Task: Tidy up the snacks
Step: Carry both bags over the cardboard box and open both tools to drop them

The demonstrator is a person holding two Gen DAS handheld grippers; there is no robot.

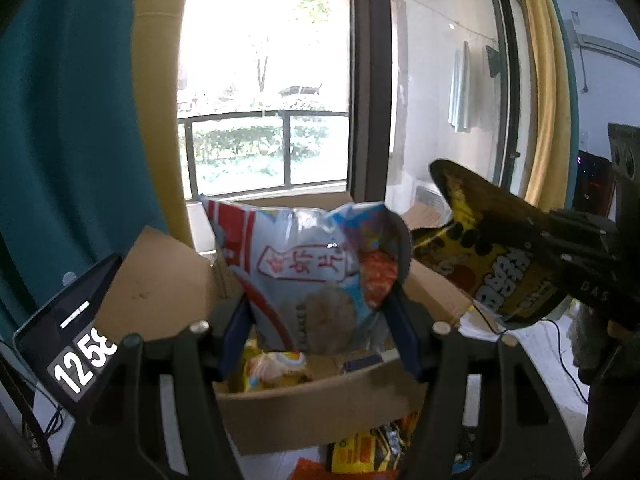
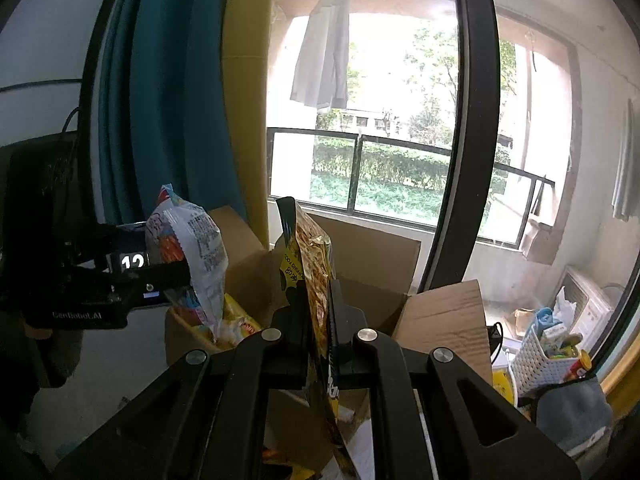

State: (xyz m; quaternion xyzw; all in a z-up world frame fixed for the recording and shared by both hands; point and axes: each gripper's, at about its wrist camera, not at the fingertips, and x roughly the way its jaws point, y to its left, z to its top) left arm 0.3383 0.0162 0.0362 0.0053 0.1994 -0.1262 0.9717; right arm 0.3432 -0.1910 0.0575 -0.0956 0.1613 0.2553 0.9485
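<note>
The cardboard box stands open on the desk, flaps spread, toward the desk's far edge by the window. It already holds some snacks: a yellow packet lies on its floor, with something dark beside it that I cannot identify. So the sorting looks partly done. Loose packets lie on the desk just in front of the box's near wall, so more remains after the two bags now in the air.

The prawn cracker bag, pale blue with red stripes, hangs upright over the box opening, pinched between the closed left tongs at its lower part. Its red-framed label reads 虾片; lower print is partly hidden and only "…AKE" seems legible. From the right wrist view its back shows a white panel of small text, too fine to read.

The yellow-and-black snack bag is clamped edge-on in the closed right tongs, held above the box's right side, near the other bag but apart from it. Bold white lettering on its face is unreadable from here; a yellow patch shows inverted print, seemingly "PUFFING FOOD".

A screen near the desk's left edge shows "12 58". "CenRobot.AI", as best I can read it, marks the left tool's body.
</note>
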